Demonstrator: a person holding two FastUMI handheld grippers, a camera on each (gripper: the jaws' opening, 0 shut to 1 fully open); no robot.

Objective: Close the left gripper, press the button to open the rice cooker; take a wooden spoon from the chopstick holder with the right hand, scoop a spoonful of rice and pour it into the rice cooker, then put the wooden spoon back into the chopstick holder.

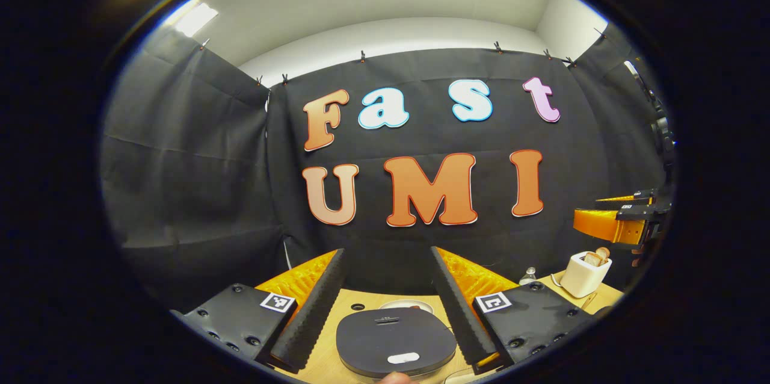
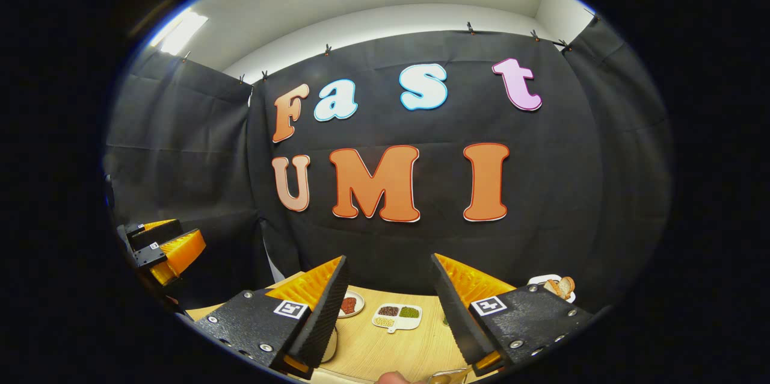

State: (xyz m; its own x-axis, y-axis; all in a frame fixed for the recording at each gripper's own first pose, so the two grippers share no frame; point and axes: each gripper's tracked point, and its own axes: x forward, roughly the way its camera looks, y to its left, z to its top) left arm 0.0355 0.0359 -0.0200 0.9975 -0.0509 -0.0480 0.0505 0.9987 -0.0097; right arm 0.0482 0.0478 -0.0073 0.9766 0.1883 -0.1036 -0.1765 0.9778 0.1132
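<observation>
- Left gripper view, landmark the rice cooker (image 1: 394,342): dark, rounded lid, matte, closed, with a pale oval button near its front edge; sits on the light wooden table (image 1: 355,300).
- Left gripper (image 1: 388,303) above the cooker, fingers spread wide, one on each side of the lid, ribbed pads, nothing held.
- Just behind the cooker, rim of a pale round dish (image 1: 404,306).
- Right of the cooker, well apart: cream, boxy chopstick holder (image 1: 586,274) with rounded wooden ends poking from its top.
- Above that holder, right gripper (image 1: 625,215), held level over the table; cannot tell how far its fingers stand apart.
- Right gripper view, landmark the divided white tray (image 2: 397,316): small heaps of dark, green and pale grains.
- Far left of the tray, left gripper (image 2: 159,245) aloft.
- Just left of the tray, round plate (image 2: 350,304) with reddish grains.
- Right gripper (image 2: 388,306) fingers wide apart, flanking the tray, empty.
- Far right of the tray, the chopstick holder's top with wooden ends.
</observation>
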